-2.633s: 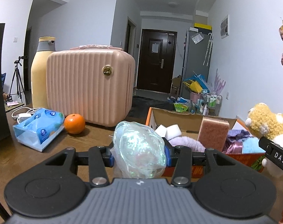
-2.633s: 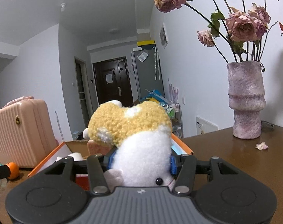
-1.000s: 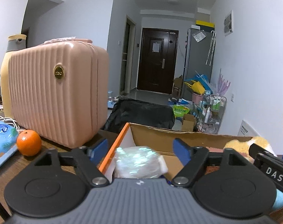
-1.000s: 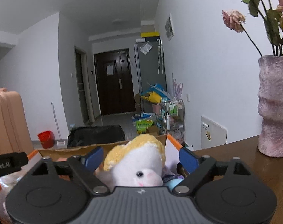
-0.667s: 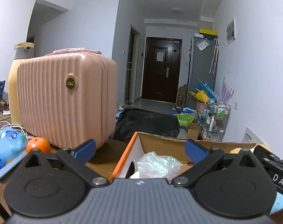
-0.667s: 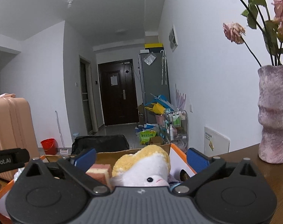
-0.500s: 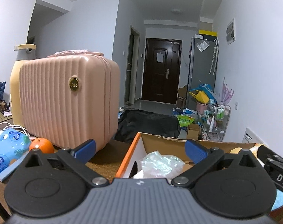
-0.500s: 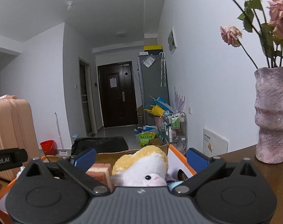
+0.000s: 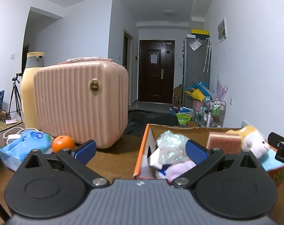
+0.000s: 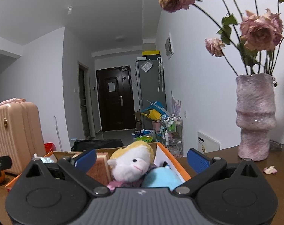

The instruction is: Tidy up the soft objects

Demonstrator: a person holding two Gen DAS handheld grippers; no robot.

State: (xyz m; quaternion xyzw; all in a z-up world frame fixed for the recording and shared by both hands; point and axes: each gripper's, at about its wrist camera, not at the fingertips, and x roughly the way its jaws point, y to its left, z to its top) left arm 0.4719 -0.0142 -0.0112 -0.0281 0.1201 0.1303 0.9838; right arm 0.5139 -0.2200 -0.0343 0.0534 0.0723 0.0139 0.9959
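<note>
Iridescent crinkly bundle point(image 9: 171, 146) at box's point(image 9: 142, 150) left end, yellow-white plush toy point(image 10: 132, 163) lying at its right end

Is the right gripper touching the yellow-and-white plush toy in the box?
Apart. Right wrist view: right gripper open wide, plush toy lying beyond, clear of both pads.

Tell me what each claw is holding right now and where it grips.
Nothing. Left claw and right claw are both open; the plastic bag and plush toy lie in the box.

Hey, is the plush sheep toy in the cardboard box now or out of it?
In. The plush sheep sits among other soft things inside the cardboard box, its head above the rim; the right gripper is open, pads clear of it.
</note>
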